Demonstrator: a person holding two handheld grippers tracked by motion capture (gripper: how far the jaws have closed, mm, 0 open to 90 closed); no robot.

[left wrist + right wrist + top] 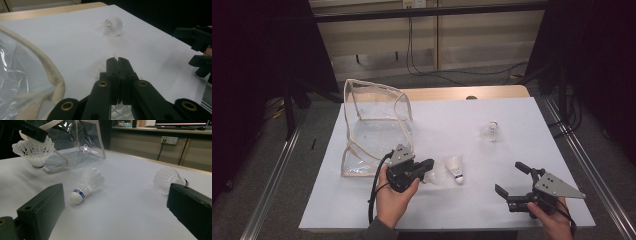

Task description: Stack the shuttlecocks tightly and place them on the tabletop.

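Right gripper view: left gripper [37, 133] pinches a white feathered shuttlecock [35, 152], lifted; next, carry toward the clear plastic cream-trimmed pouch [75, 142] at ten o'clock while the right gripper [517, 181] waits spread.

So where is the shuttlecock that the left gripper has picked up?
In the right gripper view, the held shuttlecock hangs off the sheet at upper left, pinched in the left gripper, just in front of the clear bag.
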